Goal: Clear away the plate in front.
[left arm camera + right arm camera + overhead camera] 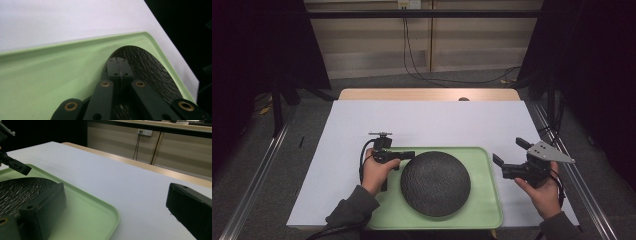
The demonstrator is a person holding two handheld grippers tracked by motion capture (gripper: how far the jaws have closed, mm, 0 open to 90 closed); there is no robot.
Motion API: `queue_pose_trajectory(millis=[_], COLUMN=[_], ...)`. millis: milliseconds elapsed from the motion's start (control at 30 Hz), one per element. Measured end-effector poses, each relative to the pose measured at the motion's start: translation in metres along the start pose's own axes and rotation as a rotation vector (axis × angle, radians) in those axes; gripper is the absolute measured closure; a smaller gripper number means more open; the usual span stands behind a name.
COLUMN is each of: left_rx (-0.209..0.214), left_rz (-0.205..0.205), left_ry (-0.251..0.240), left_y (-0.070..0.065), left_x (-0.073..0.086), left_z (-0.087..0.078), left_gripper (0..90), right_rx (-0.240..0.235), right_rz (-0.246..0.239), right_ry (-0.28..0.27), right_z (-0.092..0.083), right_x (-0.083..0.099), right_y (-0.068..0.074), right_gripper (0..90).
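Desk is wood, nearly all covered by a white sheet; bare wood strip shows along the far edge only.

Green tray sits at the near edge of the desk, about centre, its near rim at the sheet's near edge.

Black textured dome, round with a rough surface, sits inside the tray and takes up most of its middle. Whether it's a bowl upside down or a lid, can't tell.

Left gripper is over the tray's far-left corner, pointing right, tips at the dome's upper-left rim. In the left gripper view the jaws sit pressed together, no gap, tips touching or just over the dome's edge; can't tell if anything is pinched.

Right gripper is just off the tray's right rim, over the white sheet, held in the right hand. Jaws are wide apart, nothing between them.
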State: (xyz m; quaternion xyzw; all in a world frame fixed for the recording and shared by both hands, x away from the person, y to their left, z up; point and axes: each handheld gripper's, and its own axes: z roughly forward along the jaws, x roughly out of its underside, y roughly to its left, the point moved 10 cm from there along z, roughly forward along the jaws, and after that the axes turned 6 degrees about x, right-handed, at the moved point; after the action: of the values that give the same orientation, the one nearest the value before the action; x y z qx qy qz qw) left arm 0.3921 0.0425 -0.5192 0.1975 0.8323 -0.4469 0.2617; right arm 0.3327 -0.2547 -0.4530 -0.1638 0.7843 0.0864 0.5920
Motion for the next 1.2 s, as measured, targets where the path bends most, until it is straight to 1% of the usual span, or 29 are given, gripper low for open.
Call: queue_pose_trajectory(millis=[67, 133, 167, 233, 300, 333, 367, 400, 433, 467, 500, 567, 600, 633, 667, 700, 733, 767, 800, 867, 933, 1000, 1067, 1200], left_rx=[0.001, -0.016, -0.020, -0.024, -0.037, -0.041, -0.033, -0.035, -0.037, -0.035, -0.034, -0.029, -0.034, -0.031, -0.026, -0.025, -0.018, -0.017, -0.023, -0.022, -0.023, -0.019, -0.015, -0.017], left_rz=[-0.012, 0.007, 0.009, 0.018, 0.026, 0.045, 0.047, 0.046, 0.051, 0.066, 0.066, 0.077, 0.083, 0.095, 0.099, 0.101, 0.106, 0.124, 0.136, 0.155, 0.160, 0.170, 0.168, 0.188], left_ry=[-0.021, -0.037, -0.049, -0.070, -0.090, -0.088, -0.094, -0.108, -0.114, -0.113, -0.122, -0.125, -0.130, -0.134, -0.147, -0.146, -0.153, -0.158, -0.166, -0.172, -0.175, -0.178, -0.185, -0.192], left_y=[0.001, 0.003, 0.004, 0.004, 0.004, 0.004, 0.002, 0.001, 0.001, 0.000, 0.000, -0.001, -0.001, -0.001, -0.001, -0.001, -0.002, -0.003, -0.004, -0.005, -0.006, -0.007, -0.008, -0.009], left_x=[-0.003, -0.006, -0.007, -0.010, -0.012, -0.012, -0.012, -0.014, -0.014, -0.014, -0.015, -0.015, -0.016, -0.016, -0.018, -0.018, -0.019, -0.020, -0.022, -0.024, -0.024, -0.025, -0.026, -0.028], left_z=[-0.002, -0.006, -0.008, -0.012, -0.015, -0.016, -0.017, -0.019, -0.019, -0.021, -0.021, -0.022, -0.023, -0.023, -0.024, -0.024, -0.025, -0.026, -0.027, -0.029, -0.031, -0.032, -0.033, -0.036], left_gripper=[90.0, 90.0, 89.0, 81.5, 80.2, 73.7, 73.7, 71.2, 67.5, 64.4, 61.4, 56.4, 54.9, 52.4, 48.4, 46.0, 45.2, 43.6, 40.9, 35.0, 30.7, 28.3, 25.1, 20.2], right_rx=[-0.003, 0.003, -0.003, -0.003, -0.006, 0.001, 0.001, -0.002, -0.003, -0.004, -0.003, -0.001, 0.002, 0.003, 0.006, 0.005, 0.004, 0.001, 0.002, 0.001, -0.001, -0.003, -0.002, -0.005], right_rz=[0.000, 0.000, -0.002, -0.002, -0.001, -0.003, -0.003, -0.002, -0.004, -0.003, -0.005, -0.010, -0.010, -0.013, -0.016, -0.015, -0.014, -0.018, -0.020, -0.020, -0.021, -0.024, -0.027, -0.023], right_ry=[-0.001, -0.004, -0.004, -0.002, -0.003, -0.002, -0.002, 0.001, 0.002, 0.003, 0.002, 0.000, 0.004, 0.006, 0.006, 0.007, 0.008, 0.006, 0.008, 0.008, 0.010, 0.016, 0.014, 0.014], right_z=[-0.001, -0.001, -0.001, -0.001, -0.001, -0.001, -0.001, -0.001, -0.001, -0.001, 0.000, 0.000, 0.000, 0.000, 0.001, 0.001, 0.001, 0.001, 0.001, 0.001, 0.001, 0.001, 0.001, 0.001], right_x=[0.000, 0.000, 0.000, 0.000, 0.000, 0.000, 0.000, 0.001, 0.001, 0.001, 0.001, 0.001, 0.001, 0.002, 0.002, 0.002, 0.002, 0.002, 0.002, 0.002, 0.003, 0.003, 0.003, 0.003], right_y=[0.000, -0.001, -0.001, -0.001, -0.001, -0.001, -0.001, -0.001, 0.000, 0.000, 0.000, 0.000, 0.000, 0.000, 0.000, 0.000, 0.000, 0.001, 0.000, 0.000, 0.001, 0.001, 0.001, 0.001], right_gripper=[2.0, 2.0, 2.0, 2.0, 2.0, 2.0, 2.0, 2.0, 2.0, 2.0, 2.0, 2.0, 2.0, 2.0, 2.0, 2.0, 2.0, 2.0, 2.0, 2.0, 2.0, 2.0, 2.0, 2.0])
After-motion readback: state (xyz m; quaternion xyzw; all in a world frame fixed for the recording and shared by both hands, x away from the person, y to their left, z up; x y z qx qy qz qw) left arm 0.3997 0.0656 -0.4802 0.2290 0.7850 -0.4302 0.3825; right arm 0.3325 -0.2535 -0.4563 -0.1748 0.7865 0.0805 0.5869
